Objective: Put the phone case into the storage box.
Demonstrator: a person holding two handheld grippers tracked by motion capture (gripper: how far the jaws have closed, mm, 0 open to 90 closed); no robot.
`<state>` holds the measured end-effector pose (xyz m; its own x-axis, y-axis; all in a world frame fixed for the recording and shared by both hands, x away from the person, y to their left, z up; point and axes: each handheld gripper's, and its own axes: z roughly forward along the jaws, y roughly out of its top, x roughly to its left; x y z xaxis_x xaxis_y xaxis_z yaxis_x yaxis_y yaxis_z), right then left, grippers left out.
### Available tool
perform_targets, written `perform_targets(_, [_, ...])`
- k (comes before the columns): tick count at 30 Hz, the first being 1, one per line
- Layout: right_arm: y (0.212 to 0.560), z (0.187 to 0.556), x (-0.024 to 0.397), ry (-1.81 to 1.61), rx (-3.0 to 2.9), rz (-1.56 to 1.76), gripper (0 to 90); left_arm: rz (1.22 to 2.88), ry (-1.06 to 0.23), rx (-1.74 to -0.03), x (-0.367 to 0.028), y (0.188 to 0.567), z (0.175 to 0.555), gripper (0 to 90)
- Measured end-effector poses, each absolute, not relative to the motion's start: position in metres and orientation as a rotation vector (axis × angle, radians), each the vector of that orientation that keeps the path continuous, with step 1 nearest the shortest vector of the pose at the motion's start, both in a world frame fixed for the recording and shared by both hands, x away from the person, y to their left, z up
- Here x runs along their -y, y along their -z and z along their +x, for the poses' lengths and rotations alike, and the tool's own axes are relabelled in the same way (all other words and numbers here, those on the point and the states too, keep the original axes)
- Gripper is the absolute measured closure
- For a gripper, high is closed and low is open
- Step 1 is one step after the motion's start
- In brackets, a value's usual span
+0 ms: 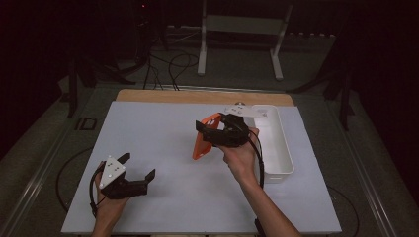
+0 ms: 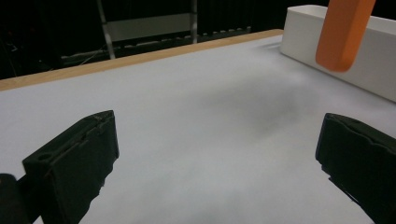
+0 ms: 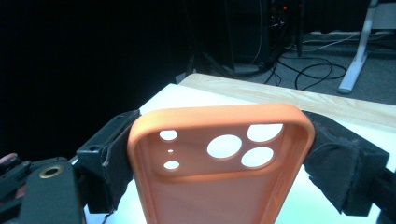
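**Orange phone case held above the surface**

Gripping an orange phone case [image 3: 219, 158] by its two long sides, the right gripper [image 1: 221, 131] holds it lifted off the white surface [image 1: 163, 148], near the middle of it and just left of a white tray [image 1: 276, 148]. In the right gripper view the case's open inner side faces the camera, camera cut-outs at the top, and both black jaws press against its edges. In the high view the case hangs tilted, its lower end pointing down toward the surface without touching it. From the left gripper view its rounded lower end [image 2: 343, 37] shows in front of the tray's wall [image 2: 308, 32].

The left gripper [image 1: 136, 170] sits low at the near left part of the surface, well apart from the case. Its jaws stand wide apart with nothing between them, only bare white surface ahead. A wooden edge [image 1: 197, 96] runs along the far side of the surface
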<state>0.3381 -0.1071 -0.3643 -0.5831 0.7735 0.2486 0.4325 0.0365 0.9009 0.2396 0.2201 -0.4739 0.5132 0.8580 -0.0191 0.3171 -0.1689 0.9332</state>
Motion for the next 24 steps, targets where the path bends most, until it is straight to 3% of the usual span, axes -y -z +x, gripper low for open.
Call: perform_targets(24, [0.363,0.347,0.115,-1.545,-1.982,1.259,16.4,1.722,-0.690,-1.016,-0.225,0.491,0.238,0.2])
